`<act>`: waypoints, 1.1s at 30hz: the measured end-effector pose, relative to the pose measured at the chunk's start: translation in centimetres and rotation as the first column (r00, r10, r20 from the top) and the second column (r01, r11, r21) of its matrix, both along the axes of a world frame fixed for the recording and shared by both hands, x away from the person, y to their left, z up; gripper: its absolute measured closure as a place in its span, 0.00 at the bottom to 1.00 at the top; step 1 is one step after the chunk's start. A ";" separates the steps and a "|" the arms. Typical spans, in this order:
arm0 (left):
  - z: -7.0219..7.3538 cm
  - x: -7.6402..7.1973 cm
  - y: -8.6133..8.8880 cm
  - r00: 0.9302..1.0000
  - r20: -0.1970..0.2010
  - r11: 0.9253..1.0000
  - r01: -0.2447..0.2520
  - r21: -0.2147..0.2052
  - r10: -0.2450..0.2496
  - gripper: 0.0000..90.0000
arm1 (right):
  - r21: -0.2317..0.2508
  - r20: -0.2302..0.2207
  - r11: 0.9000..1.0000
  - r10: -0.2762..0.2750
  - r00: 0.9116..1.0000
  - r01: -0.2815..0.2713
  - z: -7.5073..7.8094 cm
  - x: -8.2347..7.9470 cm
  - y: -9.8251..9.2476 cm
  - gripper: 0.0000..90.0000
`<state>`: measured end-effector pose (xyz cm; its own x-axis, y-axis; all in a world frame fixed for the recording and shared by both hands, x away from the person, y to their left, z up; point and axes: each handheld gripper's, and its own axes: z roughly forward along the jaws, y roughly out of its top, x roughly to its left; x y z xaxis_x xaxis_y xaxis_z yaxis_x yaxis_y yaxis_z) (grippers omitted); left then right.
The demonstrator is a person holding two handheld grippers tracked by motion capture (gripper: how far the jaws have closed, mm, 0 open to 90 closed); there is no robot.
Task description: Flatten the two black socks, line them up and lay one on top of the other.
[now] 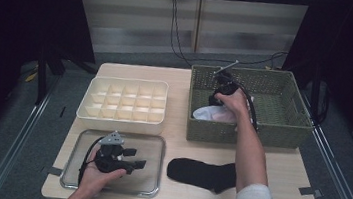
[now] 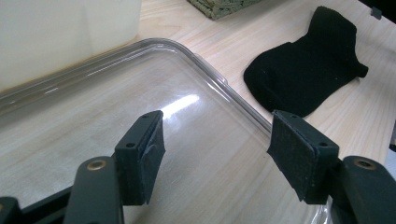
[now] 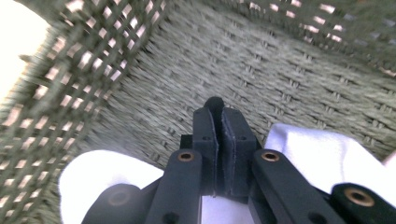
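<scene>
1. The table (image 1: 275, 186) is pale wood with a light grain, rectangular, standing on a grey floor (image 1: 21, 162) with dark curtains at either side of the room.
2. Behind the table, a wall of pale panels carries black cables (image 1: 175, 29) that hang down toward the floor.
3. A woven green basket (image 1: 281, 131) sits at the far right of the table; a white cloth (image 1: 213, 115) lies in its near-left corner.
4. The right gripper (image 3: 218, 140) reaches down into the basket just above the white cloth. Its jaws are pressed together with nothing visibly between the pads, and the cloth bulges on both sides beneath them.
5. A cream compartment box (image 1: 124, 101) stands at the far left, its small cells in rows.
6. In front of that box lies a clear plastic tray (image 2: 219, 84), its bottom bare and glossy with a glint of light.
7. The left gripper (image 2: 217, 156) hovers over this tray, jaws spread apart and holding nothing.
8. A black sock (image 1: 201, 174) lies flat on the bare wood between the tray and the person's right forearm, near the table's front edge.
</scene>
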<state>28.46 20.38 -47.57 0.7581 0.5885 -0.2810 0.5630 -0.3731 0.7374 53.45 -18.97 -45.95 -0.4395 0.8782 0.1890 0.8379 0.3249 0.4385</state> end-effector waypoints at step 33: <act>0.1 0.0 -0.1 1.000 0.015 1.000 -0.001 0.006 0.001 0.39 | 0.380 0.338 0.925 -0.114 0.934 -0.025 7.0 -4.2 -3.4 0.95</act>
<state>28.45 20.30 -47.45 0.7615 0.5909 -0.2662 0.5524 -0.3769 0.7435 49.21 -22.41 -38.91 -0.4996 0.7934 0.3476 0.6185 0.0458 0.7845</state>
